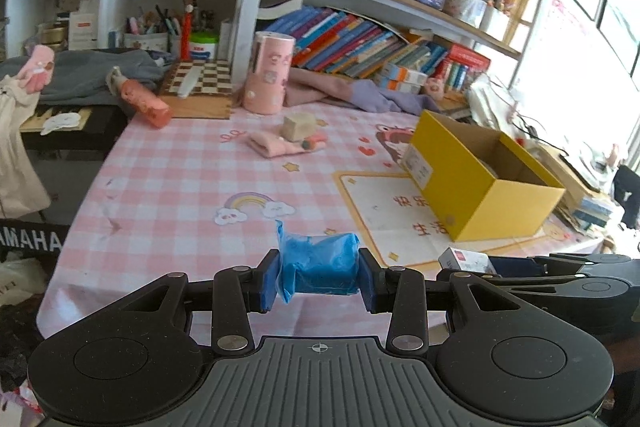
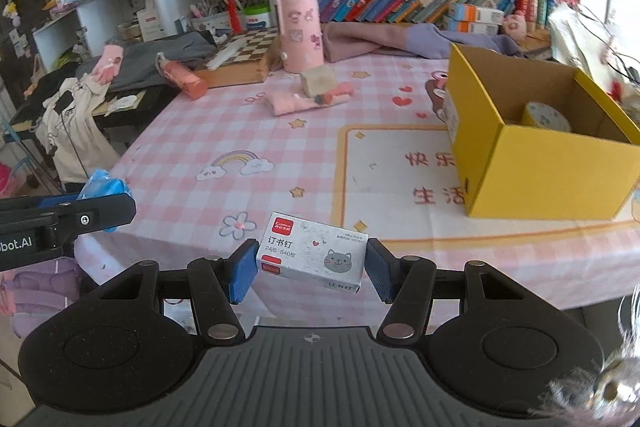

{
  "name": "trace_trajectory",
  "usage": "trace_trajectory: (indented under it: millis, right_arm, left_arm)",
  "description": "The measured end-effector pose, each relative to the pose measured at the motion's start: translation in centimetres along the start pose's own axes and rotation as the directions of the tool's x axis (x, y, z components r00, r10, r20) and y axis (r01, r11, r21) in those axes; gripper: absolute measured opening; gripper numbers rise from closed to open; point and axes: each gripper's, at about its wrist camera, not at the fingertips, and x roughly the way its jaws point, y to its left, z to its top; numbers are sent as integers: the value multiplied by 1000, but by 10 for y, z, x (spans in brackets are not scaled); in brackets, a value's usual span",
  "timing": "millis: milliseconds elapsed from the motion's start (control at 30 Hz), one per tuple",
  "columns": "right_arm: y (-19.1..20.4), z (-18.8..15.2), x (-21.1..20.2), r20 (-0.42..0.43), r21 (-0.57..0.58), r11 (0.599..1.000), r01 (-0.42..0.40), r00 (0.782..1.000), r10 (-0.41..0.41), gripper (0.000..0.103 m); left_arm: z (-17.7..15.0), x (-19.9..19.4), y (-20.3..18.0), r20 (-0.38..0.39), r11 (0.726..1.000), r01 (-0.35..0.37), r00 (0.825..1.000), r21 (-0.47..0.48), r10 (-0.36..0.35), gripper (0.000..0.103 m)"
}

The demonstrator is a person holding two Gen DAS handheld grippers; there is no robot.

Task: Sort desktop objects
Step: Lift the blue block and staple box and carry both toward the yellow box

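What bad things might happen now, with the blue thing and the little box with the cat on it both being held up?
1. The crinkly blue plastic-wrapped bundle is soft, so it might slip from the left gripper.
2. The small grey staple box with a cat picture sits tilted in the right gripper; it may twist loose.
3. The open yellow cardboard box has tall walls, and both grippers are close together, so they might bump.
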Motion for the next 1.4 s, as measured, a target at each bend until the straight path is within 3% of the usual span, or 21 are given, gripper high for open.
trace_trajectory:
  millis: [433, 1400]
  right_arm:
    - [-19, -18, -21, -21, 79, 993, 85, 996, -84, 54]
    - [-80, -42, -53, -48, 216, 948, 233, 972, -228, 54]
  left_arm:
    - [-6, 11, -27, -58, 990, 120, 992, 77, -116, 38]
    - [-3, 52, -101, -160, 938, 285, 953, 196, -257, 38]
